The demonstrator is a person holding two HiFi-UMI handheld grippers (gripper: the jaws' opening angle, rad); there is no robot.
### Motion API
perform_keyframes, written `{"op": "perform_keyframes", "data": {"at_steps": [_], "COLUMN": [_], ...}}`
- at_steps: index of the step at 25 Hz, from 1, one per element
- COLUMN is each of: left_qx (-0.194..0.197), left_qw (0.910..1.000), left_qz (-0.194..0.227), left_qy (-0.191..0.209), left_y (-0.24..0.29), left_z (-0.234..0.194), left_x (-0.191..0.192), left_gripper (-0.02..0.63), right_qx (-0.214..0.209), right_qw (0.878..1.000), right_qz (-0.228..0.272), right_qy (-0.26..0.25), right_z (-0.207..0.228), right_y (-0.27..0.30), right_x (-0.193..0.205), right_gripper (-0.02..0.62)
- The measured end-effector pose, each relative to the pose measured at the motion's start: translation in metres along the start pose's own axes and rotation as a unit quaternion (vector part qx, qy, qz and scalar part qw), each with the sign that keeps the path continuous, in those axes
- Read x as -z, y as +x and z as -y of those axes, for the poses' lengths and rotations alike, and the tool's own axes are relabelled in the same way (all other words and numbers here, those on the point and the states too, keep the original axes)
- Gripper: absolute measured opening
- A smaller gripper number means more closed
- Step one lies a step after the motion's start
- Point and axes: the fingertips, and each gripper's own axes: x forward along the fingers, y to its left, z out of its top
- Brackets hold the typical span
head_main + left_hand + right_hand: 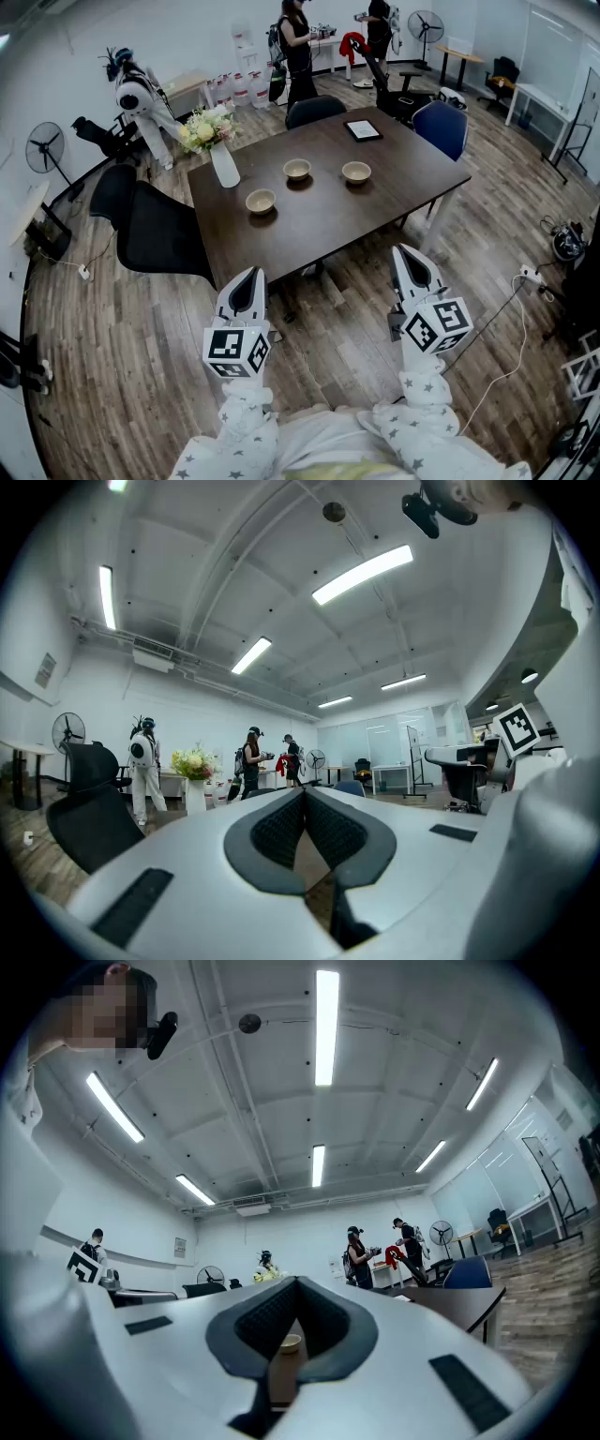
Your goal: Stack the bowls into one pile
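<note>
Three tan bowls stand apart on the dark brown table (323,230): one at the left front (261,201), one in the middle (297,169), one at the right (356,172). My left gripper (248,274) and right gripper (405,251) hover over the floor, short of the table's near edge. Both are shut with nothing held. In the left gripper view the jaws (303,792) meet at their tips. Through the gap behind the closed tips of the right gripper (295,1282), one bowl (292,1342) shows on the table top.
A white vase with flowers (223,164) stands at the table's left edge and a tablet (363,129) at its far side. A black chair (155,230) sits left of the table, a blue chair (441,127) at the right. People (298,47) stand at the back; cables (511,309) lie on the floor.
</note>
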Motion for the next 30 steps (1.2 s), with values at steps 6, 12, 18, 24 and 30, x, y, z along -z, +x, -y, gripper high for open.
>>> {"op": "perform_keyframes", "data": {"at_steps": [6,12,18,24,30], "left_qx": [-0.003,-0.004,-0.003,-0.009,-0.018], "left_qw": [1.0,1.0,0.9998,0.9994,0.999], "left_qz": [-0.002,-0.008,-0.018,-0.034,-0.041], "left_qy": [0.0,0.001,-0.001,-0.006,-0.007], "left_y": [0.002,0.003,0.003,-0.001,0.008], "left_z": [0.004,0.017,0.032,0.035,0.025], "left_x": [0.002,0.006,0.015,0.026,0.03], "left_gripper": [0.025,0.025,0.025,0.025,0.025], "right_qx": [-0.003,-0.014,-0.014,-0.011,-0.019], "right_qw": [1.0,1.0,1.0,0.999,0.999], "right_qz": [-0.004,0.002,-0.001,-0.01,-0.019], "right_qy": [0.002,0.006,0.021,0.039,0.042], "right_z": [0.004,0.009,0.02,0.027,0.027], "right_y": [0.0,-0.007,-0.015,-0.013,0.006], "right_x": [0.003,0.003,0.01,0.018,0.025], "right_gripper": [0.021,0.021,0.021,0.021,0.021]}}
